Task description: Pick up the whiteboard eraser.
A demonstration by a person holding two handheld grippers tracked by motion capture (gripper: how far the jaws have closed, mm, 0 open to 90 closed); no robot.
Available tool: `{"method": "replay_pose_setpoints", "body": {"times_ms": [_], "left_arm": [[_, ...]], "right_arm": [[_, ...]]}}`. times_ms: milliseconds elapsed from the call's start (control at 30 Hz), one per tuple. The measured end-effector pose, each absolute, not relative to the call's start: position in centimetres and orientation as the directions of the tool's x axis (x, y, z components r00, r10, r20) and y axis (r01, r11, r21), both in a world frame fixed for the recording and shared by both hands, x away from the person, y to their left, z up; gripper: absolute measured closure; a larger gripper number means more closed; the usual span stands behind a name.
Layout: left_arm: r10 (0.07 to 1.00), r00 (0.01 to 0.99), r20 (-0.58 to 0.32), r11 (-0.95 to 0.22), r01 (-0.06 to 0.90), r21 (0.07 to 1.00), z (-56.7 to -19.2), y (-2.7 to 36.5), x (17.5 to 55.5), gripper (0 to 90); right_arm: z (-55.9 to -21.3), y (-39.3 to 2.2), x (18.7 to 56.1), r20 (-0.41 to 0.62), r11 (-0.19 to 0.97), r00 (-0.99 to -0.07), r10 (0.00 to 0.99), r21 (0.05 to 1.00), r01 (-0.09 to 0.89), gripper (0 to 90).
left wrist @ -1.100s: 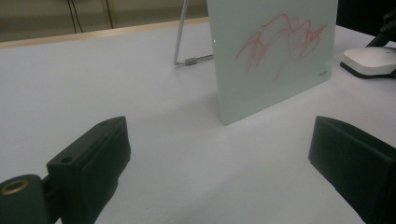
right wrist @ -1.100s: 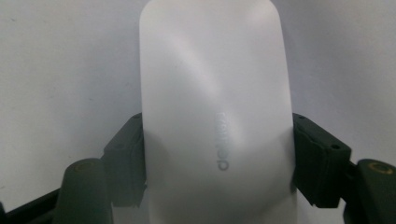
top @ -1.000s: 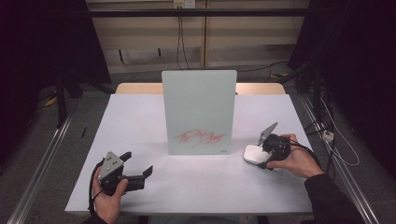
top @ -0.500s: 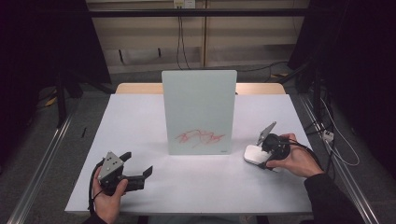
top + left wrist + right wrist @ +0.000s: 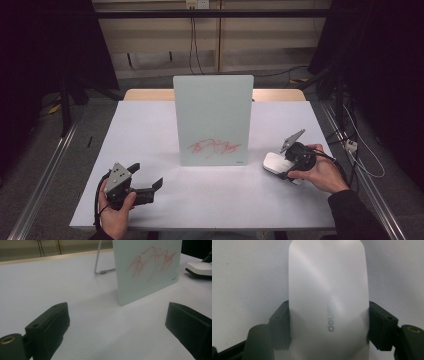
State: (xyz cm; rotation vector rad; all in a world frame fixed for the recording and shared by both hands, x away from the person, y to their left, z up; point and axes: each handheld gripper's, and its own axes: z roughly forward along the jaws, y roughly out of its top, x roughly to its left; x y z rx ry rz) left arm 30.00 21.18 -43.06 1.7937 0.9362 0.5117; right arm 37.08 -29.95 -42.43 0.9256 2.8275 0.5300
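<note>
A pale green-white board (image 5: 212, 115) stands upright in the middle of the white table (image 5: 150, 125), with a red scribble (image 5: 215, 146) low on its face. To its right my right gripper (image 5: 281, 166) is shut on a white eraser (image 5: 274, 162) that rests on the table. In the right gripper view the eraser (image 5: 327, 290) sits between both jaws, which press on its sides. At the front left my left gripper (image 5: 147, 174) is held open just above the table, nothing between its jaws. In the left gripper view it faces the board (image 5: 150, 262) and its scribble (image 5: 152, 261).
A metal wire stand (image 5: 98, 260) props the board from behind. The table's wooden far edge (image 5: 150, 94) shows behind the board. Dark curtains and metal rails flank the table. Cables trail on the floor at the right (image 5: 350, 145).
</note>
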Motion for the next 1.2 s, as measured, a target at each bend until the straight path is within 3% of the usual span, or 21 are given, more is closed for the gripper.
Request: {"method": "replay_pose_setpoints", "body": {"times_ms": [500,1200], "left_arm": [[0.785,0.614,-0.083,-0.189,0.365,0.911,-43.2,21.1,30.2,5.2],[0.79,0.607,-0.085,-0.183,0.367,0.912,-43.1,21.5,30.2,5.1]], "right_arm": [[-41.8,-30.1,35.8,-0.026,0.669,-0.747,0.664,0.466,0.578,31.1],[-41.4,-28.6,34.4,-0.097,0.627,-0.722,0.685,0.585,0.515,31.1]]}}
